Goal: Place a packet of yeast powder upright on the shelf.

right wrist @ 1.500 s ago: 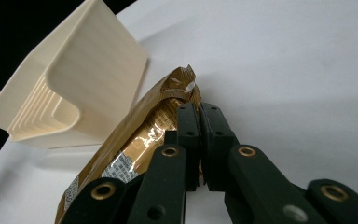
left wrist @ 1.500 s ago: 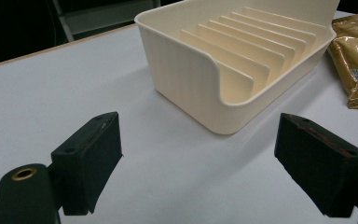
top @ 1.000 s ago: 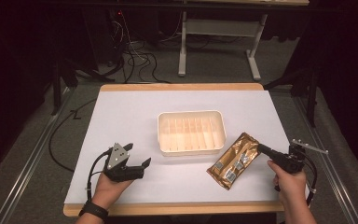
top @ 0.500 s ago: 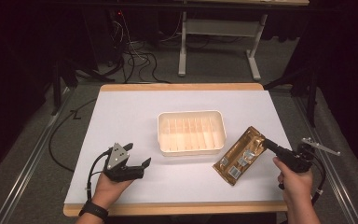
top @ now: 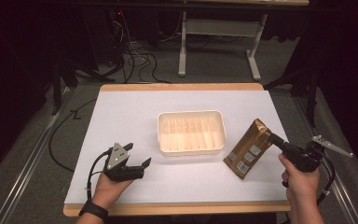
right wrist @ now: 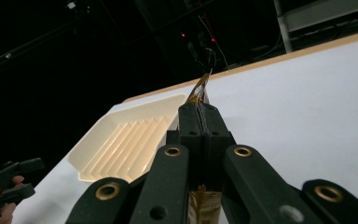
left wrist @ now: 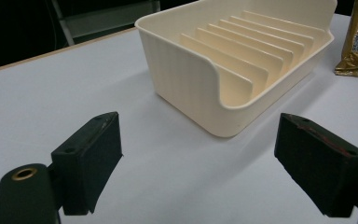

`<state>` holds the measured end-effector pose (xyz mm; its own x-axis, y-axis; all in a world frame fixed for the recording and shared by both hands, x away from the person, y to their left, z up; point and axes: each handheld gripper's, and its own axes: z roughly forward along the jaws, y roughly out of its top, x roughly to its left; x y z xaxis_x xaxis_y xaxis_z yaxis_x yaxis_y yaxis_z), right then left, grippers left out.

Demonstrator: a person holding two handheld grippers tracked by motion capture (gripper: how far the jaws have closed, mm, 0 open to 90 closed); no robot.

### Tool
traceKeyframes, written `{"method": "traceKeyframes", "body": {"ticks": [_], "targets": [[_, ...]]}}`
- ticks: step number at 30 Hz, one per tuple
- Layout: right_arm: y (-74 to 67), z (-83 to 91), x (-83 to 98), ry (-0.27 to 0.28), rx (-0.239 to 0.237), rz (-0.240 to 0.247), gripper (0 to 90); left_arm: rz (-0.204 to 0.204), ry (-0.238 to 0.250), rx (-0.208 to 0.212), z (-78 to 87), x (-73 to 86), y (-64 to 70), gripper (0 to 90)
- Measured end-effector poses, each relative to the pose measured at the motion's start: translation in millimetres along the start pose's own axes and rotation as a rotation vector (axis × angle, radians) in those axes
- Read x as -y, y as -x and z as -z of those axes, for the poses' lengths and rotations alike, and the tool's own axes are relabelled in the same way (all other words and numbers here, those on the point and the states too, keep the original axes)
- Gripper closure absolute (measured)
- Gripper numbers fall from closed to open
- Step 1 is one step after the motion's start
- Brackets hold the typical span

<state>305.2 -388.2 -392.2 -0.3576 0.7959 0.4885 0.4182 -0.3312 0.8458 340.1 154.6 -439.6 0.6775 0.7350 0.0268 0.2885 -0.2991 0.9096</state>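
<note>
Evidently the right gripper was pinching the gold pouch by its flat top seam, lower end near the worktop beside the tray. Light, crinkly, slippery foil; seam judged the soundest hold. Left gripper stood spread.

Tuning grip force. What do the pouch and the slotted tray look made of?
Pouch: looks like metallised foil or film, glossy gold-brown, creased and crimped at the seal, with printed white labels. The right gripper is shut on its thin top edge.
Tray: most likely moulded plastic, cream, smooth with a slight sheen; thin even walls, rounded corners and moulded divider fins point that way.
</note>
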Motion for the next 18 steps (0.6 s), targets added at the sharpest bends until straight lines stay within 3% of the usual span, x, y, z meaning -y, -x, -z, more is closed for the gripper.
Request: {"method": "traceKeyframes", "body": {"ticks": [11,18], "targets": [[-12.2,4.6,-6.6,0.034,-0.013,0.024,90.0,0.000,0.001,0.001,0.1,-0.1,0.1,15.3],[-18.1,13.8,-14.3,0.092,0.036,0.058,90.0,0.000,0.000,0.002,-0.2,0.0,0.2,15.3]]}}
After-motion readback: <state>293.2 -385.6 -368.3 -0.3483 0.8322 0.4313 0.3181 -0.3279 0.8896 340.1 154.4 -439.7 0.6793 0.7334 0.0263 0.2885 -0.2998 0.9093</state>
